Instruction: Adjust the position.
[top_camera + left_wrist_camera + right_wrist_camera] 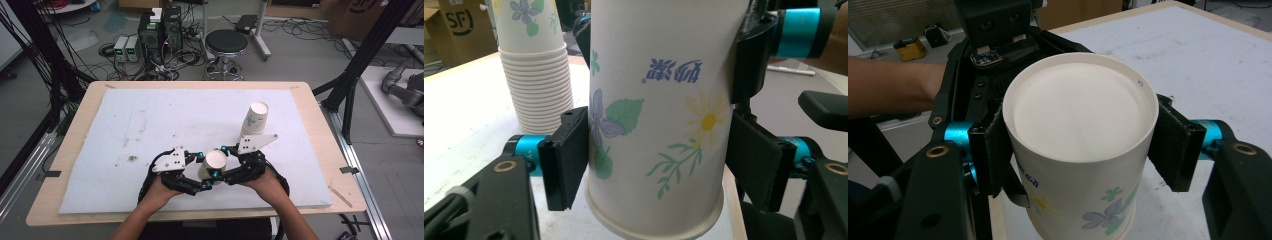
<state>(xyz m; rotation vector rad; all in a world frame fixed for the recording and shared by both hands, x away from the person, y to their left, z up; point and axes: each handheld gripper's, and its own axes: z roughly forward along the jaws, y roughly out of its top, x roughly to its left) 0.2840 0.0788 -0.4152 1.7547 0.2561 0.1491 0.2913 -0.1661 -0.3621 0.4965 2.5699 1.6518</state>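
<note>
White padding [150, 125] covers the table; both the left gripper [192, 172] and right gripper [231, 162] pinch one upside-down paper cup [214, 164], just in front of the cup stack [255, 119].

A cardboard box [454, 30] at the upper left of the left gripper view bears the black letters "SF". Blue characters, seemingly Chinese and printed upside down, stand on the paper cup [659, 115] at frame centre; they are not legible.

cup [215, 164] between grippers, stack [254, 119] behind
</note>
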